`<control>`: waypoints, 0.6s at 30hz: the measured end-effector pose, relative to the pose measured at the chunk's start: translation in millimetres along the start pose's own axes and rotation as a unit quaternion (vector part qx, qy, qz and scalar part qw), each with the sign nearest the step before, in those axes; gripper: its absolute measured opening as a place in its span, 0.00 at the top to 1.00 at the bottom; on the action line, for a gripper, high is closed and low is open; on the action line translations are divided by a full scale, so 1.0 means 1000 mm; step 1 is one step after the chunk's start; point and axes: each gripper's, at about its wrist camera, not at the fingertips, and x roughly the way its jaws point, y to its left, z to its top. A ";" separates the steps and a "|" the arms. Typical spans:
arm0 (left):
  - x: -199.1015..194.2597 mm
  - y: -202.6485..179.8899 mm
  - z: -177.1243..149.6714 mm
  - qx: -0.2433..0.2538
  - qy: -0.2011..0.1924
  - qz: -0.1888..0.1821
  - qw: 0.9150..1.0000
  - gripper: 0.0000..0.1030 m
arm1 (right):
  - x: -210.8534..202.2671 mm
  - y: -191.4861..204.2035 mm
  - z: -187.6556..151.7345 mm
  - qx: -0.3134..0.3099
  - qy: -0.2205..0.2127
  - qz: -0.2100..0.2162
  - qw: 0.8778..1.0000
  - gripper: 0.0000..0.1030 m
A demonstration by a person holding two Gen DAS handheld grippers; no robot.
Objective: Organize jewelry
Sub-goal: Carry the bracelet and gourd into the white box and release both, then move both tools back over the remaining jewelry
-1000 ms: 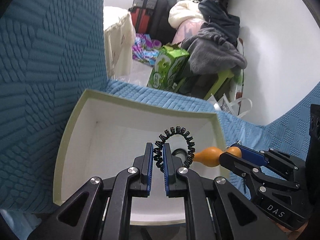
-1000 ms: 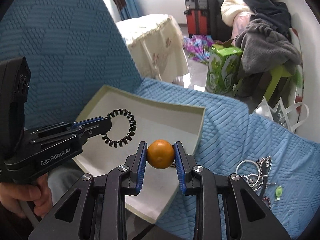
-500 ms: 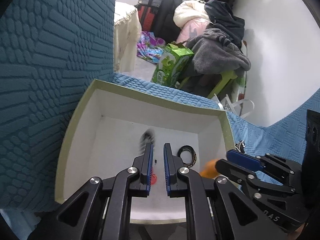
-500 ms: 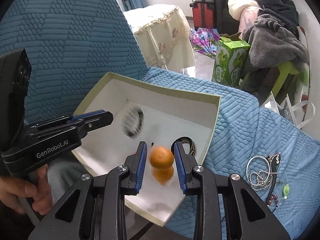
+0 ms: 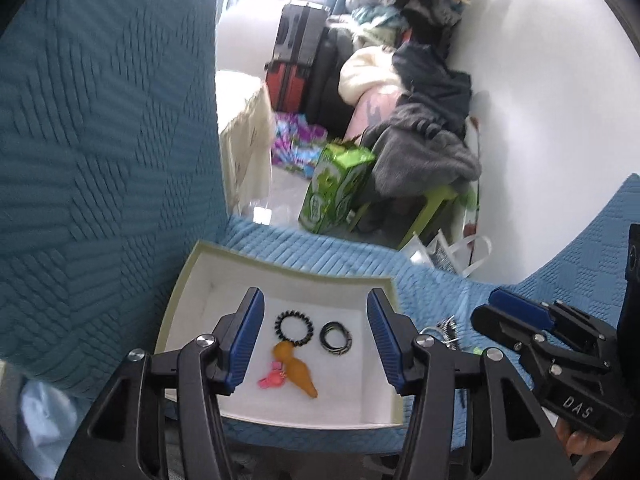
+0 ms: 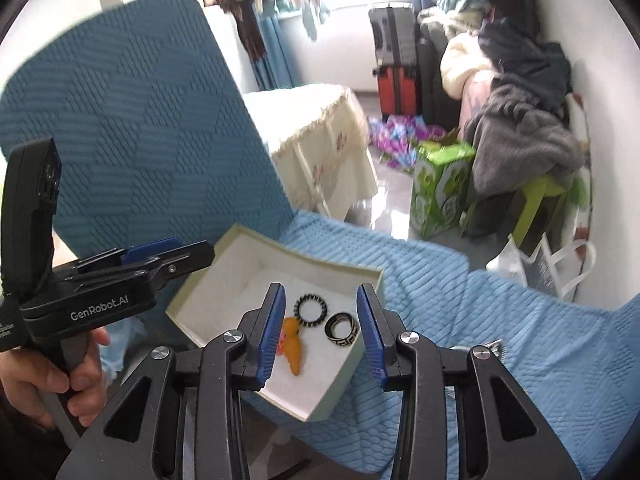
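A shallow white box [image 5: 280, 280] [image 6: 256, 252] with a pale green rim lies on the blue quilted cover. Inside it lie a black coil hair tie [image 5: 294, 327] [image 6: 311, 310], a black patterned ring [image 5: 336, 335] [image 6: 341, 330], an orange gourd-shaped charm [image 5: 298, 370] [image 6: 292, 344] and a small pink piece [image 5: 272, 378]. My left gripper [image 5: 316, 344] hangs above the box, its jaws opening, nothing between them. My right gripper [image 6: 322, 332] also hangs above the box, jaws opening and empty. More jewelry [image 5: 448, 330] [image 6: 494, 346] lies on the cover right of the box.
A blue quilted backrest [image 6: 120, 120] rises left of the box. A hand [image 6: 44, 384] holds the left gripper's handle. Beyond the cover's edge stand a green carton [image 5: 336, 188], a green stool under grey clothes [image 6: 520, 148], a cloth-covered table [image 6: 320, 140] and suitcases [image 6: 394, 76].
Both grippers let go: the hair tie and the orange charm dropped into the box and now lie there. Both grippers rose away from the box and their jaws spread wider.
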 end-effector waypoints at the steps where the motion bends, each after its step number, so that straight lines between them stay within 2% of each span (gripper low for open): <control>1: -0.006 -0.004 0.001 0.002 -0.004 0.000 1.000 0.47 | -0.008 -0.001 0.003 -0.001 -0.008 -0.001 1.000 0.66; 9: -0.059 -0.047 0.004 0.003 -0.054 -0.019 0.998 0.47 | -0.067 -0.015 0.009 -0.014 -0.053 -0.017 0.998 0.66; 12: -0.071 -0.059 -0.002 -0.011 -0.072 -0.023 0.997 0.48 | -0.079 -0.024 0.006 -0.015 -0.059 -0.025 0.998 0.66; 18: -0.078 -0.088 -0.008 0.001 -0.087 -0.027 0.996 0.48 | -0.103 -0.050 -0.006 0.003 -0.079 -0.043 0.996 0.66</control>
